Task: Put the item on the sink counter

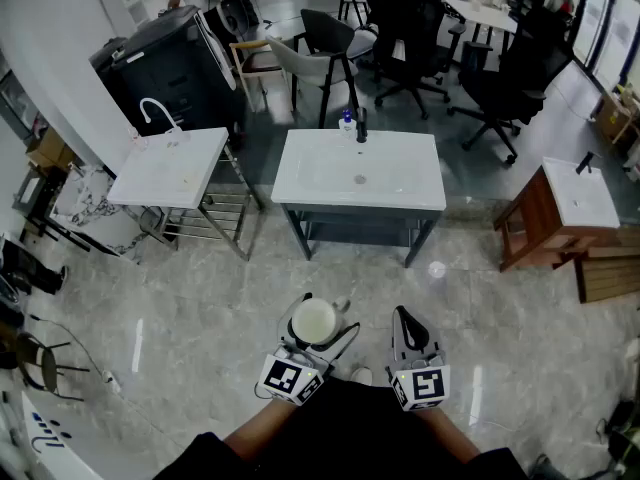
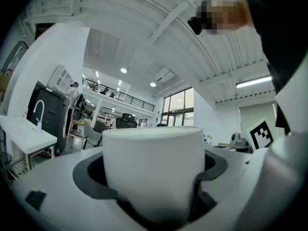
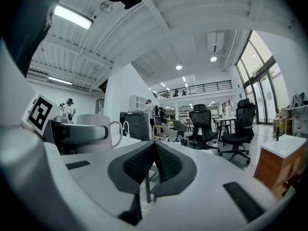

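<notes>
Bright, even light from ceiling strips (image 3: 73,17) and far windows (image 3: 262,64). Glare spots on floor (image 1: 200,298). My gripper views: heavy fisheye, dark corners, near mug (image 2: 154,172) soft.

Both ends of my rig look the same: the left tongs (image 1: 315,313) and right tongs (image 1: 404,316) are pale grey plastic shells with dark grey ribbed pads (image 3: 139,162) set into scooped cut-outs, plus small dark rectangular slots (image 3: 239,195) on top. Each has a white cube (image 1: 291,378) with black square markers at the back. The clothing is just a black top (image 1: 340,433).
</notes>
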